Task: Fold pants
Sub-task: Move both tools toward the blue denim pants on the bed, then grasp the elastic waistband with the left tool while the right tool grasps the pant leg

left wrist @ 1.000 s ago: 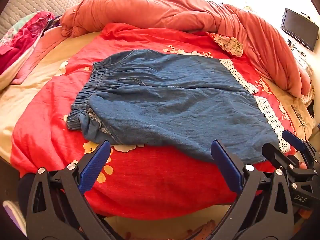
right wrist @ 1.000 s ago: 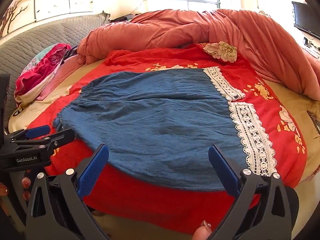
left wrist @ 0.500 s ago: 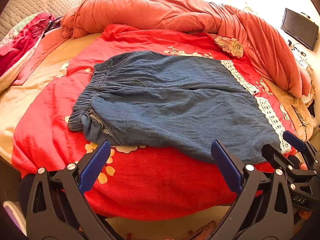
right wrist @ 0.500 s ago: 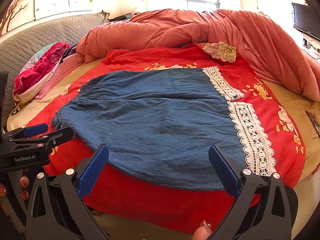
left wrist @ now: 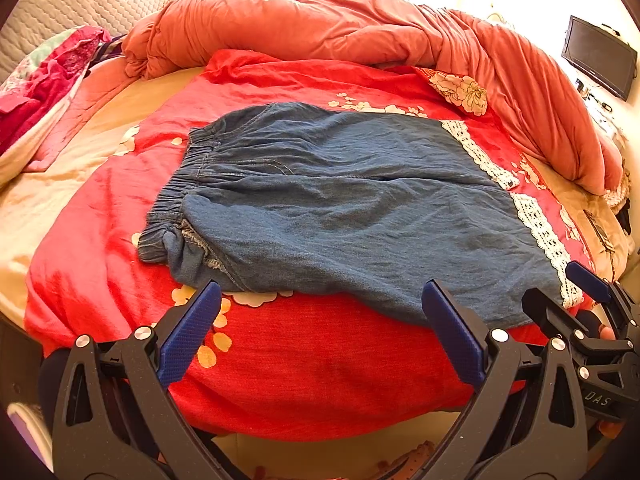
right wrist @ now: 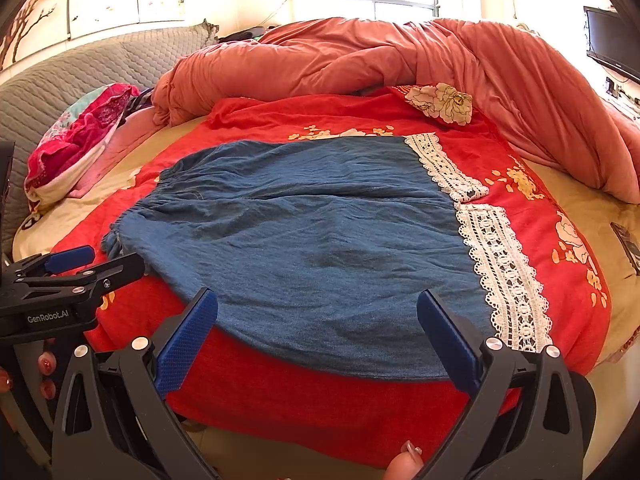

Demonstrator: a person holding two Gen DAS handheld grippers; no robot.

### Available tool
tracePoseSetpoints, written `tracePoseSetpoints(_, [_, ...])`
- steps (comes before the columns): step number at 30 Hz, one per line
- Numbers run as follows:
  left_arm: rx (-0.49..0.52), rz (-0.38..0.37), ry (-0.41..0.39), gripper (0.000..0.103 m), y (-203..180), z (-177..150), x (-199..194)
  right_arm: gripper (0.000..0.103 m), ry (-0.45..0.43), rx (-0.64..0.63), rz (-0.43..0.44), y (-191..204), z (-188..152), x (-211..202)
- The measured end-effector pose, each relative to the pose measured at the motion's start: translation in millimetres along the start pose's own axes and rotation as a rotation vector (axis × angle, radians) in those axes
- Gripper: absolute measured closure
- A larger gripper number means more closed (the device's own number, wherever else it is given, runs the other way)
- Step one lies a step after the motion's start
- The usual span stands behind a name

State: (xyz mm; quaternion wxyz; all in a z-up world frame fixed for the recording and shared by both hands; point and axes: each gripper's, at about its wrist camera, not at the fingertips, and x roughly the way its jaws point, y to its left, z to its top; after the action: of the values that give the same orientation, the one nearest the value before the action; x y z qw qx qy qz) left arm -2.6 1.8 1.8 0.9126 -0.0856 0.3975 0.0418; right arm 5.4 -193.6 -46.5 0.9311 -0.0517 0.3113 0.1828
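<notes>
Since the earlier frame, both grippers had held station at the near bed edge; the pants sat marginally farther off. The left gripper (left wrist: 320, 328) stood spread wide, holding nothing, as did the right gripper (right wrist: 318, 326). Beyond them the blue pants (left wrist: 340, 208) lay flat on the red blanket (left wrist: 312, 364), waistband left, lace trim (right wrist: 496, 264) right. A bunched coral duvet (right wrist: 360, 60) lay behind.

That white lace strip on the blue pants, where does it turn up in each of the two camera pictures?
Left wrist view: the lace trim runs down the right side of the pants, toward the right gripper.
Right wrist view: the lace trim runs right of centre, down to the near edge.
Shared landmark: the floral pillow behind the pants.
</notes>
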Motion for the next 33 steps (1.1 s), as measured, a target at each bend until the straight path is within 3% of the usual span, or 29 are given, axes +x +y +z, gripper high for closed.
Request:
tracePoseSetpoints(20, [-0.002,-0.004,0.006,0.008,2.7,4.5,1.5,0.004,0.007,-0.004,-0.001,0.4,3.6,5.6])
tracePoseSetpoints(33, [-0.012,0.011,0.018,0.008,16.6,33.3,24.5,0.004,0.020,-0.020,0.031,-5.8,40.6,32.6])
